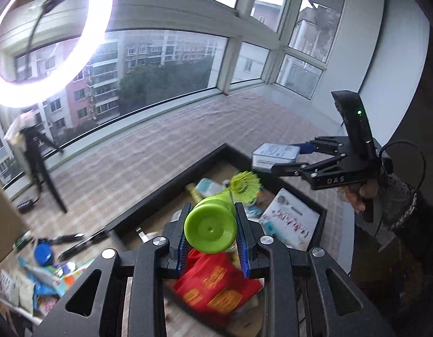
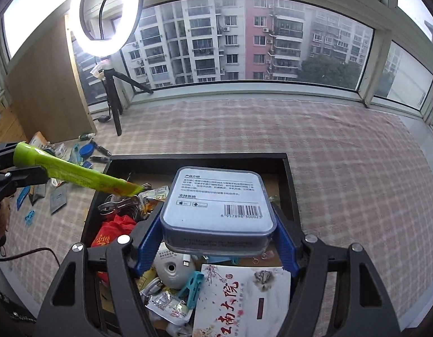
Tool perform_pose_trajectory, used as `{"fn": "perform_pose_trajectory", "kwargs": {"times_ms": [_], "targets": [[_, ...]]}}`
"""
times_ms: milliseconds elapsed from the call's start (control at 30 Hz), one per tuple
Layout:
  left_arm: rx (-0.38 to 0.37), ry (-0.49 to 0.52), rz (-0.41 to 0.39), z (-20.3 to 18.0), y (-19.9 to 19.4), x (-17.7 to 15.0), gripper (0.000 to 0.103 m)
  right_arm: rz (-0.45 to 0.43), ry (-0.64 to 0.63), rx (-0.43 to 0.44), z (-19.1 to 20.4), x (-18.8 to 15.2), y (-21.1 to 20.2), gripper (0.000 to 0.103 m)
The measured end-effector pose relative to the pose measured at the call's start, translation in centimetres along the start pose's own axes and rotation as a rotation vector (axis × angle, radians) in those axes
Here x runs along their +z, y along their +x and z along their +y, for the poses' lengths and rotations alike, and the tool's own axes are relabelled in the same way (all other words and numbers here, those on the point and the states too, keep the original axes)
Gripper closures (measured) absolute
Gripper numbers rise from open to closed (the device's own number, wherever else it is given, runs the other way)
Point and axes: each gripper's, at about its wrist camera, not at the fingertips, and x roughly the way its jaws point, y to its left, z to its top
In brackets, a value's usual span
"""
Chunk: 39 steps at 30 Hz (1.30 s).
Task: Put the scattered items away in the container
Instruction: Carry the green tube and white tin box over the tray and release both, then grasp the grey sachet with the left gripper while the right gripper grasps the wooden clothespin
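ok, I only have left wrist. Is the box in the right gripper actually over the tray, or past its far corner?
Observer: Over it. In right wrist the grey box, clamped in the right gripper, hangs above the inside of the tray.
Operator: What's under it?
Observer: A white round gadget, a teal clip and a booklet.
Operator: And my tube's far end?
Observer: The crimped end of the green tube is past the tray's left wall, above the contents.

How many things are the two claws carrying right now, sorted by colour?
Green: 1, the green tube in the left gripper.
Pale grey-blue: 1, the plastic box in the right gripper.
Total: 2, both held over the black tray.
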Motion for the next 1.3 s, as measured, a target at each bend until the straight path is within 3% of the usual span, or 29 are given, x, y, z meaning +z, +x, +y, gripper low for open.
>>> {"fn": "perform_pose_trajectory", "kwargs": {"times_ms": [33,67,167,467,600,800,1067,1300], "targets": [[0.013,0.01,0.032,-0.7,0.7,0.2,0.05,-0.007,0.004,-0.014,-0.1,0.0,-0.2,0.032],[0.022,0.024,0.042,-1.2,0.9,0.3,0.044,-0.012,0.008,-0.034,-0.1,0.1,-0.4,0.028],[0.037,0.057,0.049,-1.9,1.1,0.1,0.044,-0.035,-0.002,-0.075,0.0,0.4,-1.1,0.025],[0.056,-0.046,0.031,0.9,-1.1,-1.1,0.045,-0.04,-0.013,-0.061,0.8,0.6,-0.9,0.025],[0.081,-0.079,0.032,2.5,-2.3,-2.2,0.045,-0.034,-0.014,-0.02,1.6,0.8,-0.6,0.025],[0.179,-0.162,0.052,6.5,-5.3,-5.5,0.044,-0.048,-0.058,0.059,4.4,1.2,-0.3,0.025],[0.355,-0.316,0.087,12.3,-10.9,-12.4,0.044,0.013,-0.176,0.22,11.4,2.0,2.7,0.025],[0.425,-0.428,0.134,15.5,-13.5,-17.9,0.046,0.105,-0.341,0.341,20.2,1.7,6.1,0.033]]}}
